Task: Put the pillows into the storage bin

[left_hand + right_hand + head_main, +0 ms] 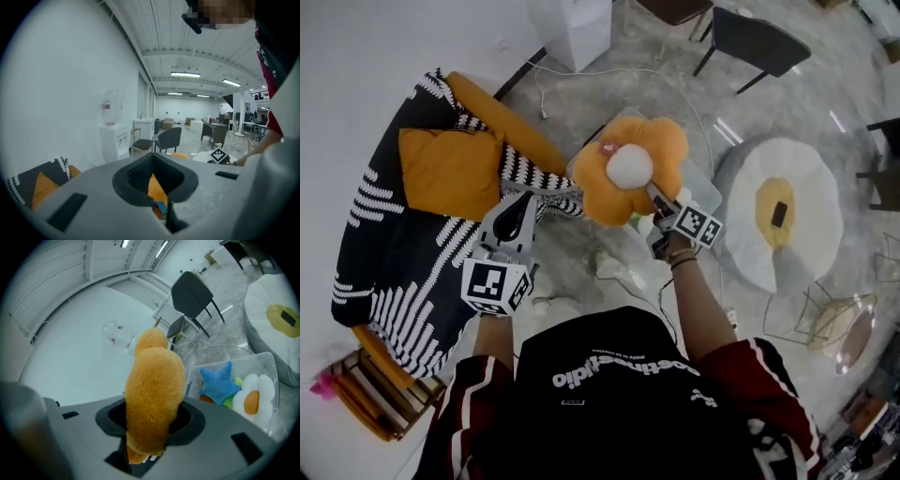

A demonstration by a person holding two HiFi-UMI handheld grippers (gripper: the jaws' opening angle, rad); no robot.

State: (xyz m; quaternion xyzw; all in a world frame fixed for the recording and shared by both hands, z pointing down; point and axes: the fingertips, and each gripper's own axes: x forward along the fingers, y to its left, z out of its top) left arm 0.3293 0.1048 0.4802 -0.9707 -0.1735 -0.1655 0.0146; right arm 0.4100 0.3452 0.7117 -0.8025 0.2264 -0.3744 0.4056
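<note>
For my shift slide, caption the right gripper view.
Right gripper grips the orange pillow; clear storage bin with blue star pillow beyond.

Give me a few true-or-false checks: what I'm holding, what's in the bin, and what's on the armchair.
1. The right gripper has its fingers shut on the orange flower pillow. True.
2. The storage bin is empty. False: a blue star pillow and a white flower pillow already lie in it.
3. An orange cushion lies on the black and white throw. True.
4. The held pillow has a blue centre. False: its centre is white.
</note>
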